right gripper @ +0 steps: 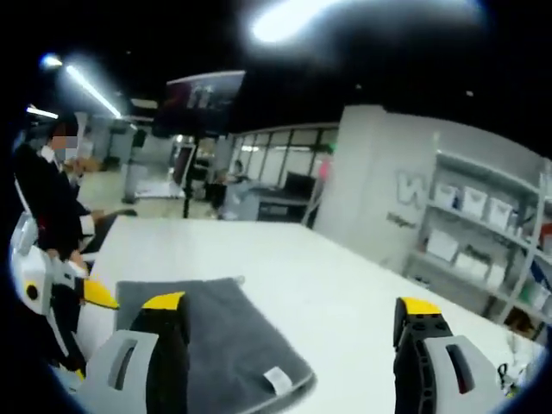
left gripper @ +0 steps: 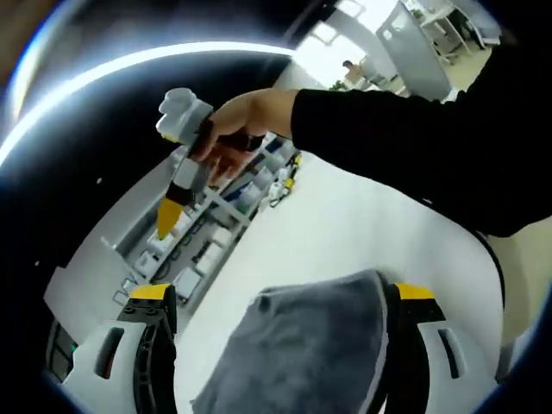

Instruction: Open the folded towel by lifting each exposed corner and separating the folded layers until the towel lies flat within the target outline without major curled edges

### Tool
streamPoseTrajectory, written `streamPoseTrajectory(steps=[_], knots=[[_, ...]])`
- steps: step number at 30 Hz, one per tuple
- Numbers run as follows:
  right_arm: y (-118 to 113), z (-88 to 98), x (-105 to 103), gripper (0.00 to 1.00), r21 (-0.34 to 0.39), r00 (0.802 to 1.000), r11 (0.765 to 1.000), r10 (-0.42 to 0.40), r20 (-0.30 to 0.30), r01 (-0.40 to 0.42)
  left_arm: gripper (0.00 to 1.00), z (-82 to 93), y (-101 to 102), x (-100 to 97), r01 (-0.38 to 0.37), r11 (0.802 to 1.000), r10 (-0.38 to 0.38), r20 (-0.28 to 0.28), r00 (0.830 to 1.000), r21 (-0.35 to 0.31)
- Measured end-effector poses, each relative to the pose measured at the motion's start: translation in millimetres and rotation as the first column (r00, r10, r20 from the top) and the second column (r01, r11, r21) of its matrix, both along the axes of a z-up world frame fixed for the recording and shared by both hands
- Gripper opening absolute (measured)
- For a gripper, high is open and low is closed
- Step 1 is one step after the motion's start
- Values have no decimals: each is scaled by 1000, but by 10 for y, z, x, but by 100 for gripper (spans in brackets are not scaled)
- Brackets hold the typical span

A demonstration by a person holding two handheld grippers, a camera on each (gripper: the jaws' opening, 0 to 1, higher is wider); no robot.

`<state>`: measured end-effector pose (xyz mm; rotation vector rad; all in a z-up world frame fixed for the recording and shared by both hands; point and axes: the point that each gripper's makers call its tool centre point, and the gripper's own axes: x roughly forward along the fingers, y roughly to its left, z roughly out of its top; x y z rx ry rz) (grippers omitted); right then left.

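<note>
White table (right gripper: 345, 293) carries everything, surface mostly bare. Off its far right edge: grey shelving unit (right gripper: 483, 233) with white bins (right gripper: 473, 200) on the shelves. Same kind of shelving (left gripper: 216, 224) in the left gripper view, white boxes and small items, too blurred to ID. Beyond the far edge: dark monitor on a stand (right gripper: 200, 103), glass partitions (right gripper: 276, 155), another desk. Ceiling strip lights (right gripper: 90, 90) lit. Person in dark clothing (right gripper: 47, 207) at the table's left edge.
</note>
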<state>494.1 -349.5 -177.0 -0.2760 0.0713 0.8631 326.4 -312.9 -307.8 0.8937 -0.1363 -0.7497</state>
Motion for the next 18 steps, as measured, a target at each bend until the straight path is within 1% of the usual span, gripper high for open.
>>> streamPoseTrajectory(steps=[2, 6, 8, 10, 13, 14, 15, 16, 17, 18], knots=[[-45, 10, 24, 97, 14, 1000, 1000, -8, 1, 8, 100, -44, -16, 31, -5, 1000, 5, -12, 1000, 10], [-116, -40, 99, 95, 12, 999, 999, -47, -16, 47, 100, -100, -95, 103, -3, 1000, 3, -15, 1000, 27], [-115, -54, 101, 96, 2, 999, 999, -46, -14, 46, 100, -101, -111, 136, -7, 999, 7, 4, 1000, 40], [-108, -60, 100, 96, 0, 999, 999, -45, -15, 45, 100, -139, -132, 182, -12, 999, 11, 8, 1000, 53], [-102, -72, 106, 96, -4, 999, 999, -44, -17, 44, 100, -267, -170, 149, 6, 999, -3, -59, 998, 52], [-96, -82, 111, 96, -6, 999, 999, -44, -18, 43, 100, -283, -177, 153, 6, 999, -3, -58, 998, 54], [-89, -96, 116, 96, -9, 999, 999, -44, -21, 44, 97, -295, -185, 152, 9, 998, -6, -48, 999, 58], [-77, -114, 125, 96, -14, 999, 999, -45, -24, 45, 94, -256, -185, 162, 7, 998, -6, -12, 1000, 59], [-69, -129, 130, 96, -20, 999, 999, -46, -26, 45, 93, -250, -177, 166, 1, 998, -1, -1, 1000, 58], [-59, -141, 138, 96, -25, 999, 999, -46, -27, 45, 94, -257, -181, 169, 3, 998, -3, -2, 1000, 57]])
